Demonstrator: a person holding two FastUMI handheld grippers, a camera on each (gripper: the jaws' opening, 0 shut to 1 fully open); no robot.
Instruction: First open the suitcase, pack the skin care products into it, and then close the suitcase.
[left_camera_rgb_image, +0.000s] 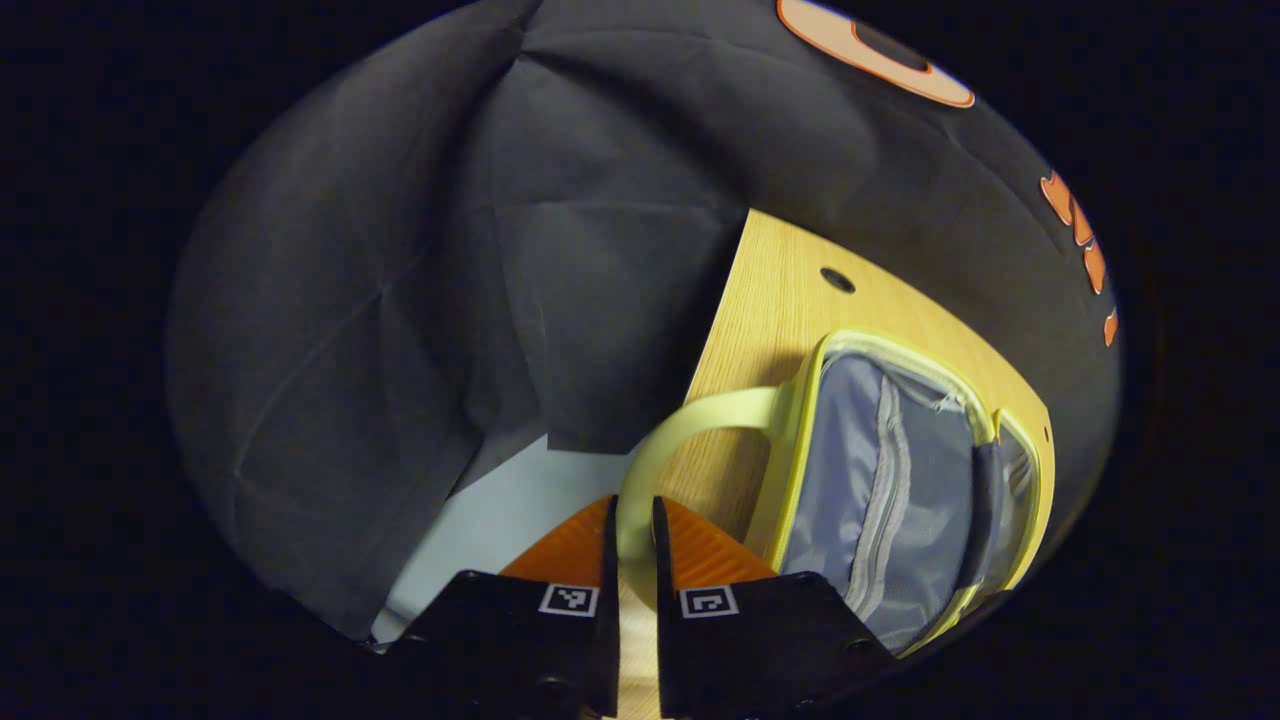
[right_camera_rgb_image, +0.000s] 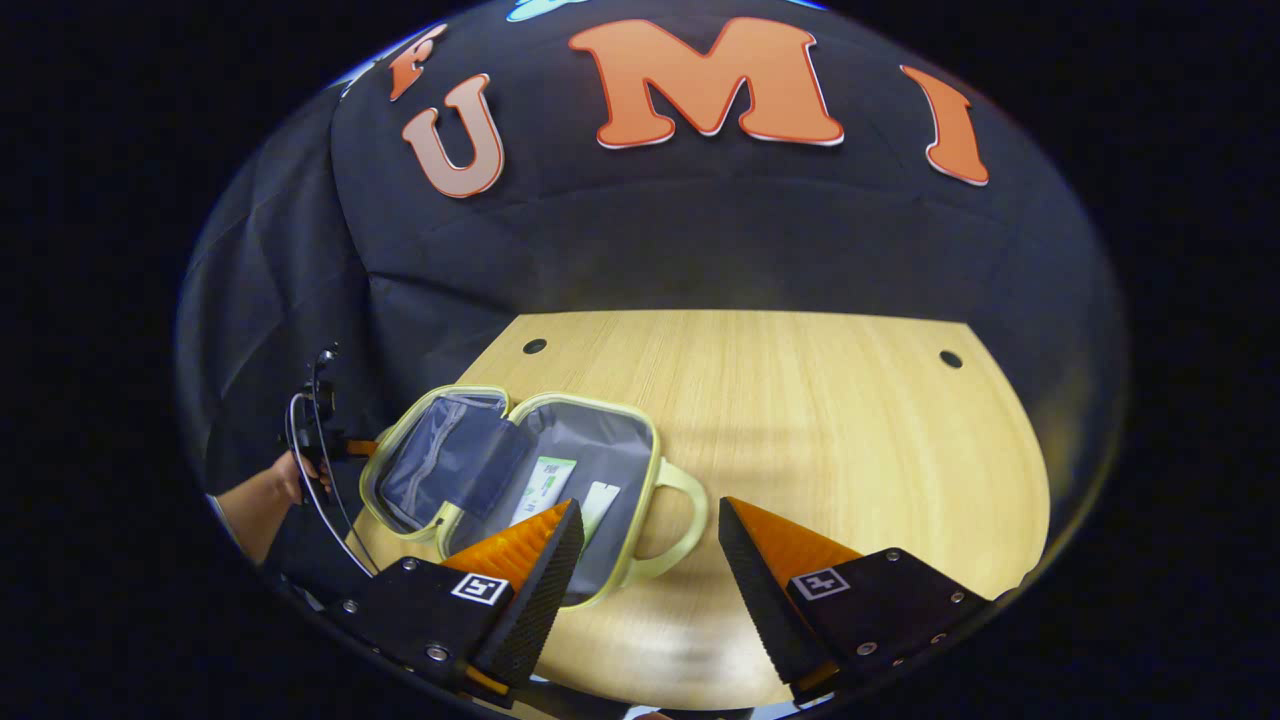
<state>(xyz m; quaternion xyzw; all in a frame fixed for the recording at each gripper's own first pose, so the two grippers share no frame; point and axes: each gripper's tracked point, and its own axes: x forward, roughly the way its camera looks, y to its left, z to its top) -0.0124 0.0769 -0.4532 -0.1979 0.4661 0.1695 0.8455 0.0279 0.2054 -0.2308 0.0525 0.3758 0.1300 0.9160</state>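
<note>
Suitcase (right_camera_rgb_image: 520, 480) open flat on wooden table (right_camera_rgb_image: 820, 420), two skin care packets (right_camera_rgb_image: 548, 487) inside gray lining. Left gripper (left_camera_rgb_image: 632, 530) fingers pinched on handle (left_camera_rgb_image: 650, 470). Right gripper (right_camera_rgb_image: 650, 530) jaws wide, just above table.

There is one suitcase (right_camera_rgb_image: 520, 480), lying open just ahead of the right gripper (right_camera_rgb_image: 650, 530), with its two halves spread flat. It has two handles: one (right_camera_rgb_image: 680, 520) lies between the right gripper's fingers, and the other (left_camera_rgb_image: 690, 430) passes between the fingers of the left gripper (left_camera_rgb_image: 632, 530). Inside the half nearer to the right gripper I count two skin care products (right_camera_rgb_image: 545, 485), side by side. The table (right_camera_rgb_image: 820, 420) is one, and it has two small round holes (right_camera_rgb_image: 535, 346), both far ahead of the right gripper.
</note>
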